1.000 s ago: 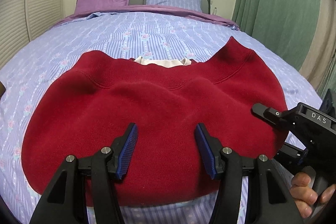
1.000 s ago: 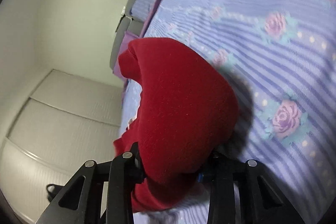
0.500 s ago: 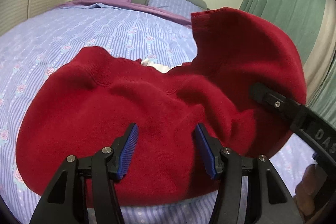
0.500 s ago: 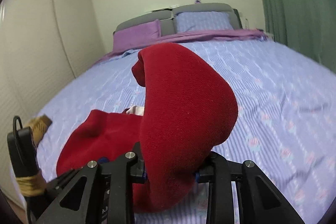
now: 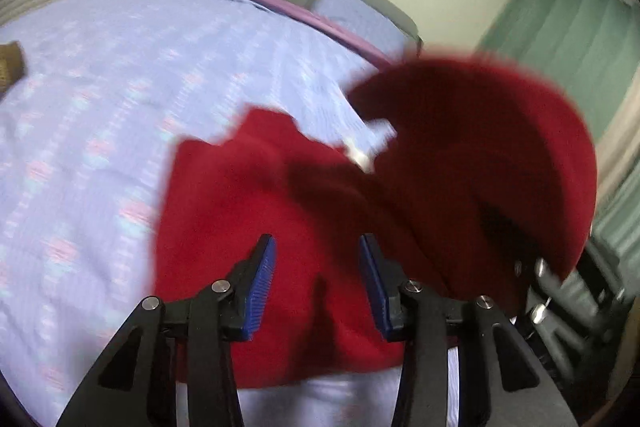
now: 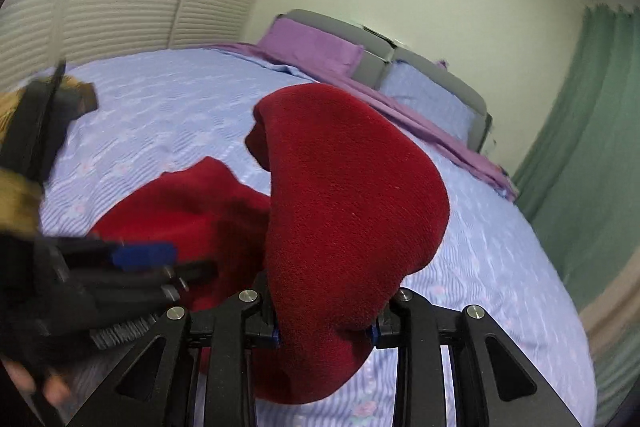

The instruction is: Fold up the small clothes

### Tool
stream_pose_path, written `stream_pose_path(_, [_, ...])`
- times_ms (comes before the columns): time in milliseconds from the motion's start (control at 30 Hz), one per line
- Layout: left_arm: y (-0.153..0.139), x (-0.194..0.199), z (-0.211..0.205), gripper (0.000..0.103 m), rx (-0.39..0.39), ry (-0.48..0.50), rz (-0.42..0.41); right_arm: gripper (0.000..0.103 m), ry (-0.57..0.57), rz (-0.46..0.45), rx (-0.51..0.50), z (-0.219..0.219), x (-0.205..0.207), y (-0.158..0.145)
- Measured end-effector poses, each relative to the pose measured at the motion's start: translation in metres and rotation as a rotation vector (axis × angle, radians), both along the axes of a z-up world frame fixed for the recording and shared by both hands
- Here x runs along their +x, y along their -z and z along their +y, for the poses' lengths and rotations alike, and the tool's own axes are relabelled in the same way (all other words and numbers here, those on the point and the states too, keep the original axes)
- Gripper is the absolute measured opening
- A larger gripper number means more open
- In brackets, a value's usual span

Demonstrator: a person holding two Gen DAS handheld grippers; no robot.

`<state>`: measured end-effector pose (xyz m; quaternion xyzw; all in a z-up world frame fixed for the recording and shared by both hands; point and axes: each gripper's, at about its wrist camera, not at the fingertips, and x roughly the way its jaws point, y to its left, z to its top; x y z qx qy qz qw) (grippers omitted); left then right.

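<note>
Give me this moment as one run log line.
right gripper: shut on red sweater, fold lifted | left gripper: closing, nothing pinched, over sweater | blue bedspread

Matt, fuzzy red knit sweater [image 6: 352, 195]

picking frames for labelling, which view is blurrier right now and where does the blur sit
Left wrist view: smeared almost throughout, the red sweater and bedspread streaked, only the left gripper crisp. Right wrist view: mostly sharp, the sweater's knit readable, blur confined to the left edge; both bend at the rims.

one red sweater [image 6: 352, 195], two pillows [image 6: 312, 47]
</note>
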<state>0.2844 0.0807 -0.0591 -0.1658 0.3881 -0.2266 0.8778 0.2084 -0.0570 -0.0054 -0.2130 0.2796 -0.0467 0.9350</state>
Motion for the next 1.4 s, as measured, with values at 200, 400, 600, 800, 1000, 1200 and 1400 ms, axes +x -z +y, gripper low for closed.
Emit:
stream_pose_path(200, [-0.01,0.028,0.039,0.049,-0.134,-0.007,0.108,0.031,0.015,-0.015,-0.088,0.012,-0.009,0.007])
stream_pose_path(400, [-0.021,0.036,0.038,0.062,-0.283,0.103,0.131,0.031,0.018,-0.031,-0.254,0.039,-0.015,0.023])
stream_pose_path(600, [-0.005,0.061,0.048,0.063,-0.423,0.208,0.292,0.031,-0.015,-0.045,-0.378,0.06,-0.02,0.034])
stream_pose_path(800, [0.002,0.053,0.09,0.066,-0.477,0.178,0.299,0.031,-0.026,-0.053,-0.419,0.073,-0.019,0.035])
stream_pose_path(1000, [0.007,0.051,0.097,0.069,-0.492,0.236,0.317,0.031,-0.058,-0.068,-0.498,0.093,-0.029,0.049])
stream_pose_path(1200, [0.021,0.041,0.114,0.069,-0.376,0.142,0.311,0.032,-0.123,-0.054,-0.639,0.122,-0.035,0.08])
stream_pose_path(1400, [0.007,0.02,0.138,0.069,-0.28,0.064,0.208,0.041,-0.129,-0.052,-0.686,0.127,-0.044,0.101])
